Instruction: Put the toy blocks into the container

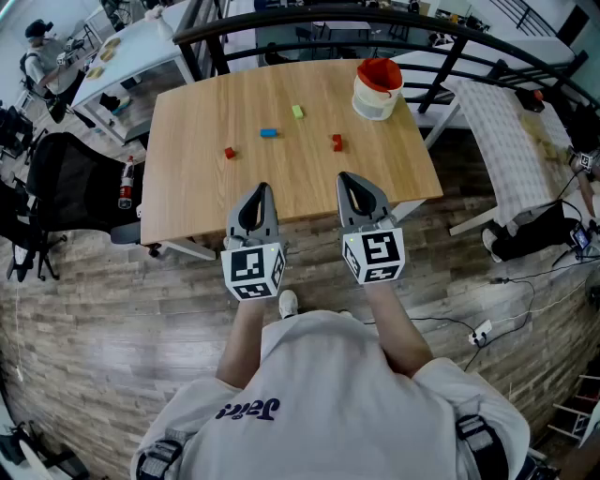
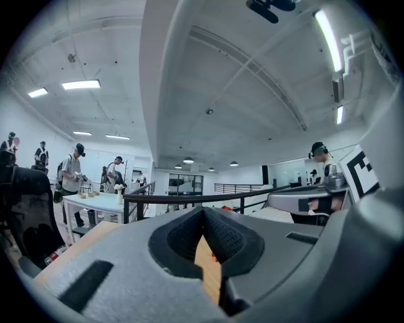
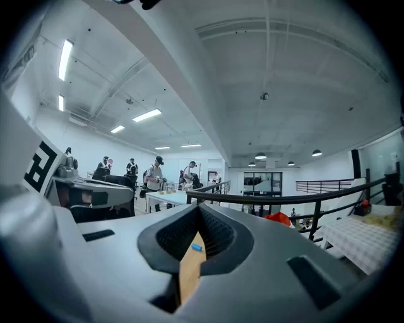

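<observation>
Several small toy blocks lie apart on the wooden table (image 1: 187, 197): a red block (image 1: 229, 152) at the left, a blue block (image 1: 269, 132), a green block (image 1: 297, 111) farther back and a second red block (image 1: 337, 142). The container (image 1: 378, 89), white with a red lining, stands at the table's far right corner. Both grippers hover level over the near table edge, short of every block. My left gripper (image 1: 262, 188) (image 2: 203, 212) is shut and empty. My right gripper (image 1: 348, 177) (image 3: 199, 212) is shut and empty too. The narrow slit under its jaws frames the blue block (image 3: 197, 247).
A dark railing (image 1: 309, 19) runs behind the table. A black office chair (image 1: 70, 183) stands at the left, with a white table (image 1: 141, 42) and people beyond it. A cloth-covered bench (image 1: 511, 141) is at the right, and cables (image 1: 483, 330) lie on the floor.
</observation>
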Motion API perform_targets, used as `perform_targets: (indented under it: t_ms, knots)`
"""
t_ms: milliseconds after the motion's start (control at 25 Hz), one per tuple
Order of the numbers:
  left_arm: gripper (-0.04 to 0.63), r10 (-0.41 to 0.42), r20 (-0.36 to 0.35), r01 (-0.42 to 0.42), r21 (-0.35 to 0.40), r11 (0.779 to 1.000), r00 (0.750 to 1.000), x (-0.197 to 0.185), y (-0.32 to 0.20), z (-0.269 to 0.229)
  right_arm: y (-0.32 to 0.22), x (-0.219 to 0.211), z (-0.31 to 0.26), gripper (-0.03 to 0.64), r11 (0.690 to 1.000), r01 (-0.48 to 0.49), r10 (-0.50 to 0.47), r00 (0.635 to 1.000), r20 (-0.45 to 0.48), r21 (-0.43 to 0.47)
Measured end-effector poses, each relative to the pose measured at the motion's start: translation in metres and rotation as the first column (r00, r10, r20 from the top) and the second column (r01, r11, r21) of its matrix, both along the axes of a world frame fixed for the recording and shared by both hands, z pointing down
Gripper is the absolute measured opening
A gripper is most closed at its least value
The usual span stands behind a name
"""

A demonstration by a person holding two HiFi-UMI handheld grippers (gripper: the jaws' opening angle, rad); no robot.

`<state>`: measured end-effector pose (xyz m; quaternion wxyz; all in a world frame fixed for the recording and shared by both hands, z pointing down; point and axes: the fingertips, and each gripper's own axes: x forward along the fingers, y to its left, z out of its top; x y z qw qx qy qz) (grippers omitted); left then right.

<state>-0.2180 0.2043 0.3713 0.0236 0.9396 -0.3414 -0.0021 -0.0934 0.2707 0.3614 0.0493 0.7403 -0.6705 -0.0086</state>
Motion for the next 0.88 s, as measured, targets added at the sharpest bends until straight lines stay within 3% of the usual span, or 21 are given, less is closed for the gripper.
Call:
perform_targets:
  t_ms: [560, 720, 880]
  knots:
    - [0.005, 0.162, -0.035, -0.163, -0.04, 0.986, 0.986, -0.019, -0.049, 0.015, -0.051, -0.039, 0.024, 0.011, 0.998, -0.061, 0.063, 0.995, 0.071, -0.032]
    - [0.005, 0.204, -0.04, -0.207, -0.073, 0.976, 0.978, -0.007, -0.06, 0.023, -0.059, -0.04, 0.029, 0.011, 0.997, -0.051, 0.055, 0.996, 0.064, -0.053]
    - [0.005, 0.242, -0.031, -0.244, -0.095, 0.965, 0.97, 0.021, -0.069, 0.033, -0.069, -0.011, 0.037, 0.011, 0.995, -0.063, 0.069, 0.996, 0.065, -0.082]
